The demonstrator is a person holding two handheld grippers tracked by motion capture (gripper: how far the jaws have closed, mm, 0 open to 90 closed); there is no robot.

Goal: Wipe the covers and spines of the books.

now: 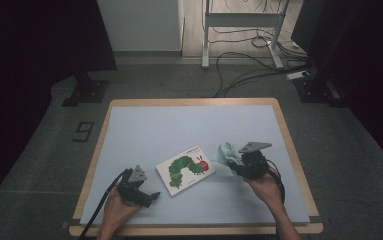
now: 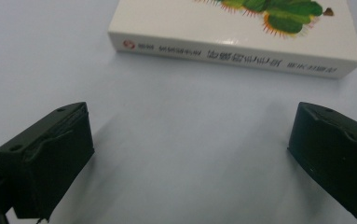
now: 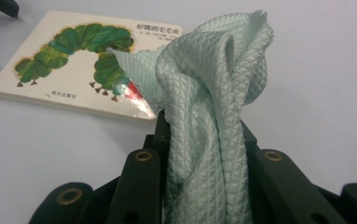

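Note:
A white picture book (image 1: pixel 185 169) with a green caterpillar on its cover lies flat near the middle of the pale blue table top (image 1: pixel 189 125). My right gripper (image 1: pixel 236 164) is shut on a pale green quilted cloth (image 1: pixel 226 153), bunched between its jaws and held just right of the book. In the right gripper view the cloth (image 3: pixel 209 107) rises from the jaws and hides part of the book (image 3: pixel 73 60). My left gripper (image 1: pixel 151 196) rests low at the front left, open, nothing between its jaws. The left gripper view looks at the book's spine (image 2: pixel 232 51) close ahead.
The table has a wooden rim (image 1: pixel 96 150). Beyond it, on the floor, are a metal desk frame (image 1: pixel 239 30), loose cables (image 1: pixel 249 70) and a dark stand base (image 1: pixel 85 92). Bare blue surface spreads behind the book.

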